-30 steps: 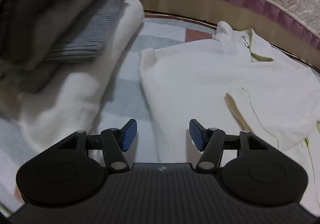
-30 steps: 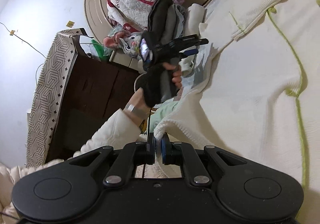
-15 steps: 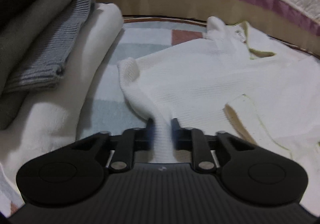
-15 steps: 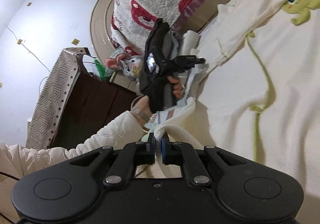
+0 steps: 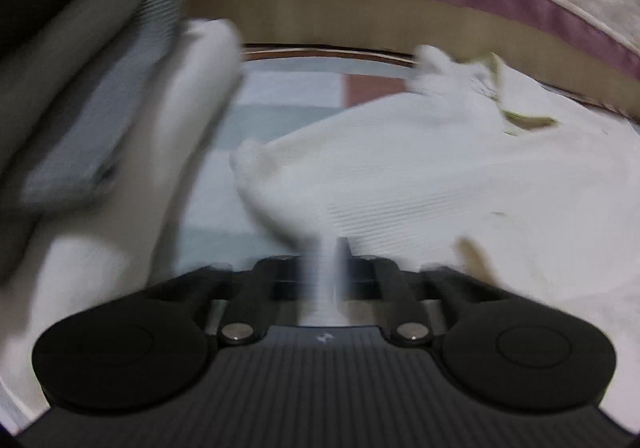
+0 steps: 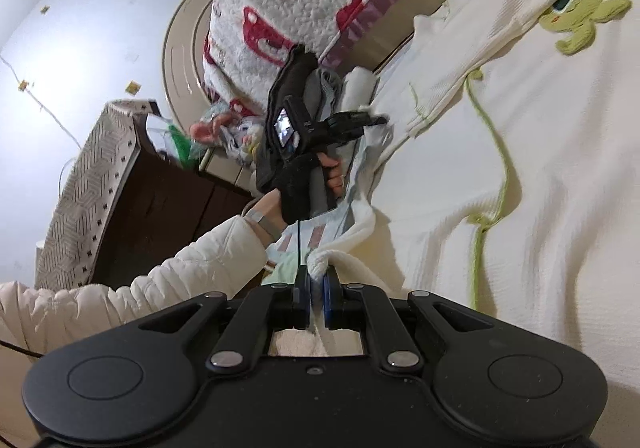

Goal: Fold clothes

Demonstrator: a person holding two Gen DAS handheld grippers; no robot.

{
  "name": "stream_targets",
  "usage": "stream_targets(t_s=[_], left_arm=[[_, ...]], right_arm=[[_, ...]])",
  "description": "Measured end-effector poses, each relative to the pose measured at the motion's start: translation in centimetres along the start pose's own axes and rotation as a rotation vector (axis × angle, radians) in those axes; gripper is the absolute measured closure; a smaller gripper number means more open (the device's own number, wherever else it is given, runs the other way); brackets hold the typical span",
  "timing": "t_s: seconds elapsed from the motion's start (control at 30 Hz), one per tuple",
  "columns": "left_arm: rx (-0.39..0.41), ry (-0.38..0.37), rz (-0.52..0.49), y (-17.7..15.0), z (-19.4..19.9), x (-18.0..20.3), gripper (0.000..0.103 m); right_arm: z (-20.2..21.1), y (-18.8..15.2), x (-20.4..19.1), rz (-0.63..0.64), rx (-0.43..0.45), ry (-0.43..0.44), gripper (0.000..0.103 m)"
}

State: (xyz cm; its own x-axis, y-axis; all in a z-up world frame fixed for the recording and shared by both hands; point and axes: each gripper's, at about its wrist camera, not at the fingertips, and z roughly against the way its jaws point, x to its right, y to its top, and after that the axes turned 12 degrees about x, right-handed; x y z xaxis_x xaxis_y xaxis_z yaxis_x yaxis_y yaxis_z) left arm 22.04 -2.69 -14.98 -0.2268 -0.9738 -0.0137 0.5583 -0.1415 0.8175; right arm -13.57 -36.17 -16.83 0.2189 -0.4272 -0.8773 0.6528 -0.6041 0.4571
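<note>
The left gripper (image 5: 325, 268), whose fingers were standing spread a second ago over the near left edge of the white sweater (image 5: 420, 183), is now pinching that edge, and the left wrist view is smearing as it moves with the cloth. The right gripper (image 6: 317, 288) is still pinching another bunched edge of the same sweater, its fingers pressed together on the knit. The sweater is lying spread on the checked bed cover (image 5: 280, 95), with a stack of folded clothes (image 5: 120, 119) just to its left. With both edges held, the person is probably lifting or carrying the hem over for a fold; which fold this is cannot be told.
</note>
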Motion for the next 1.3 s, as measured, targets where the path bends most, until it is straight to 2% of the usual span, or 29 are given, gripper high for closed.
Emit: stream_targets(t_s=[0.07, 0.23, 0.33, 0.4, 0.53, 0.67, 0.8, 0.9, 1.03, 1.13, 1.23, 1.3], left_arm=[[0.032, -0.006, -0.045, 2.0, 1.0, 1.5, 0.095], [0.146, -0.080, -0.087, 8.9, 3.5, 6.4, 0.095], [0.188, -0.135, -0.138, 12.2, 3.5, 11.6, 0.096], [0.206, -0.168, -0.175, 13.6, 3.1, 15.5, 0.096], [0.192, -0.223, -0.231, 13.2, 0.6, 23.6, 0.096], [0.171, -0.277, -0.283, 12.3, -2.1, 31.6, 0.096], [0.160, -0.297, -0.347, 10.7, -3.6, 37.0, 0.096], [0.147, -0.310, -0.368, 9.5, -4.3, 39.3, 0.096], [0.114, -0.312, -0.384, 8.3, -5.2, 40.8, 0.095], [0.147, -0.387, -0.383, 8.3, -3.9, 41.1, 0.097], [0.169, -0.388, -0.431, 8.7, -2.9, 41.9, 0.097], [0.169, -0.379, -0.404, 9.2, -2.9, 41.8, 0.095]], right_arm=[[1.0, 0.5, 0.0, -0.005, 0.043, -0.006, 0.094], [5.6, 1.7, 0.1, -0.037, 0.198, -0.006, 0.095], [9.7, 2.0, 0.5, -0.045, 0.318, -0.060, 0.095], [12.4, 1.3, 0.5, -0.008, 0.402, -0.135, 0.095], [16.8, -0.4, 1.2, 0.034, 0.532, -0.287, 0.095], [19.6, -1.7, 2.6, -0.008, 0.603, -0.379, 0.095], [21.6, -2.4, 3.7, -0.033, 0.646, -0.436, 0.095], [22.4, -2.6, 4.5, -0.032, 0.667, -0.493, 0.095], [22.1, -2.6, 5.4, -0.029, 0.648, -0.557, 0.095], [22.7, -2.7, 4.9, -0.036, 0.670, -0.539, 0.095], [23.3, -2.8, 3.8, -0.003, 0.640, -0.570, 0.095], [23.6, -3.0, 3.9, -0.014, 0.623, -0.608, 0.095]])
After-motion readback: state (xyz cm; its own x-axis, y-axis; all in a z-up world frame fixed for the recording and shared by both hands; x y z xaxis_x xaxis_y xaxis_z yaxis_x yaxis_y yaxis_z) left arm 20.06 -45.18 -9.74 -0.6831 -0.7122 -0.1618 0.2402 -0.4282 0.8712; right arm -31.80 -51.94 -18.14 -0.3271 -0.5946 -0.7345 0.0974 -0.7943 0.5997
